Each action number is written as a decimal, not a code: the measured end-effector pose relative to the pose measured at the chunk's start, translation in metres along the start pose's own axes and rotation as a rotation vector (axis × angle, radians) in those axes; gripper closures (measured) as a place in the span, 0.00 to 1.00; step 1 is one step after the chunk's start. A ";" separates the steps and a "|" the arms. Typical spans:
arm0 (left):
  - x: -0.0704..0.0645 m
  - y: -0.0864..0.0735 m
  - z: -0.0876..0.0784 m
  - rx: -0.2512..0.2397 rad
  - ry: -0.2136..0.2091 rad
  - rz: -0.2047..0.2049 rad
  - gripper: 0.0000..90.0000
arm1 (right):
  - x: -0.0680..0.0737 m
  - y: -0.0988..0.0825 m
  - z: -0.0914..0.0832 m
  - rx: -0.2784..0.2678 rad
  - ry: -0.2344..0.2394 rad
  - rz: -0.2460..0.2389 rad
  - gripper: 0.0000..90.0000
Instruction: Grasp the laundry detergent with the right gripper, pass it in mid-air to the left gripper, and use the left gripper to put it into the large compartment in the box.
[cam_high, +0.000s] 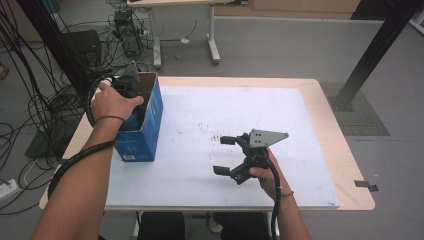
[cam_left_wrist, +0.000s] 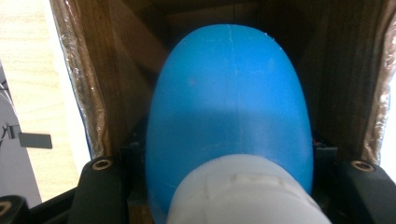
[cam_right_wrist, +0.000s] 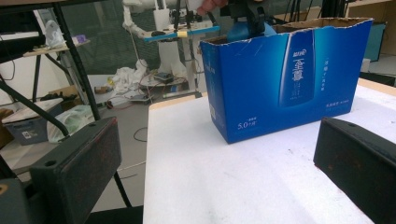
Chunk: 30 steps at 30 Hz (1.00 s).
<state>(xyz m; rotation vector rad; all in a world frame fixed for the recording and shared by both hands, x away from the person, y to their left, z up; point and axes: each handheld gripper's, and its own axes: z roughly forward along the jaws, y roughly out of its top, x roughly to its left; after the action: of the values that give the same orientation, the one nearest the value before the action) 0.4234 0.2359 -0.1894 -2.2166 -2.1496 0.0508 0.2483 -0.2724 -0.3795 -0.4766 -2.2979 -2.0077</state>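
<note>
1. The left gripper (cam_high: 131, 95) reaches down into the open blue box (cam_high: 150, 125), its jaws clamped on a blue bottle (cam_left_wrist: 229, 102) inside.
2. The right gripper (cam_high: 224, 155) hovers to the right of the box, jaws wide apart, holding nothing.

A white mat (cam_high: 210, 145) covers the wooden table (cam_high: 345, 165).

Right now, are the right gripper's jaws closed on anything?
No: in the right gripper view the right gripper has its jaws standing wide apart, with only bare white table between them.
</note>
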 end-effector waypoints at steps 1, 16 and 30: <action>0.000 0.000 0.000 0.000 0.000 0.000 0.42 | 0.000 0.000 0.000 0.000 0.000 0.000 0.01; 0.000 -0.002 0.005 -0.003 0.002 -0.004 0.42 | 0.000 -0.001 0.001 0.000 0.002 0.004 0.01; 0.000 0.001 0.005 0.005 0.002 -0.009 0.42 | -0.001 -0.001 0.001 0.006 0.003 0.007 0.01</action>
<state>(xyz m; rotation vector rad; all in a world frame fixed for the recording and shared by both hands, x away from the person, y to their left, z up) 0.4239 0.2355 -0.1946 -2.2037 -2.1552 0.0529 0.2492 -0.2715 -0.3814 -0.4797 -2.2962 -1.9968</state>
